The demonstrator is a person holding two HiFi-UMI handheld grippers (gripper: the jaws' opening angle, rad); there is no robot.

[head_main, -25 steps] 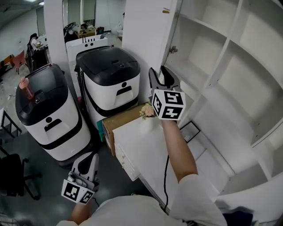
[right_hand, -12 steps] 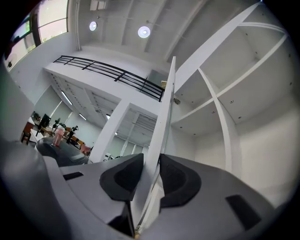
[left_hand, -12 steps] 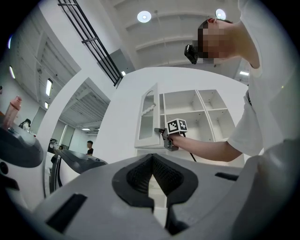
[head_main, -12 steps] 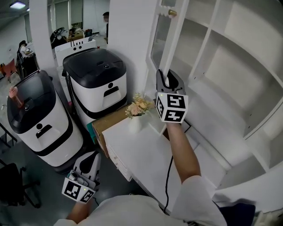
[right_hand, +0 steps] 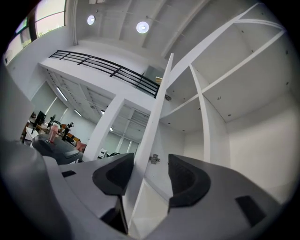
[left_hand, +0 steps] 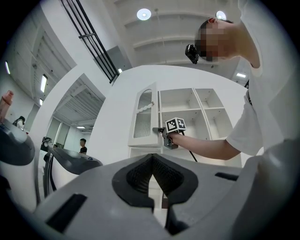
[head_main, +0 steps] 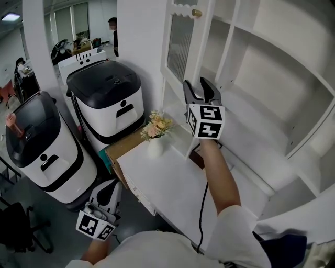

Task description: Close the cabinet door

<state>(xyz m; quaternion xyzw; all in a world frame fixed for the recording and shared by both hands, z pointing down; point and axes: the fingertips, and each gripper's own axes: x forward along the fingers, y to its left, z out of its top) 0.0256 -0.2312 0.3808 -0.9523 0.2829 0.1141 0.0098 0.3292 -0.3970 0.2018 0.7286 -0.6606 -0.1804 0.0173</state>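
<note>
The white cabinet door (head_main: 178, 47) has a ribbed glass pane and a brass knob (head_main: 196, 12), and stands partly open in front of the open shelves (head_main: 261, 94). My right gripper (head_main: 201, 86) straddles the door's free edge (right_hand: 150, 136). Its jaws are opening: the edge lies against the left pad (right_hand: 115, 173), and the right pad (right_hand: 187, 180) stands apart from it. My left gripper (head_main: 109, 188) hangs low at the lower left, away from the cabinet, with its pads together on nothing (left_hand: 153, 180). From there the door (left_hand: 143, 119) and the right gripper (left_hand: 160, 131) show at a distance.
A white desk (head_main: 172, 183) stands under the right arm, with a vase of flowers (head_main: 155, 131) at its far corner. A cardboard box (head_main: 123, 149) and two black-topped white machines (head_main: 107, 99) (head_main: 36, 141) stand to the left. A person (head_main: 112, 26) stands far back.
The door has swung round toward the shelves, its glass face now showing, with my right gripper moving along at its edge. My left gripper stays low at the lower left.
</note>
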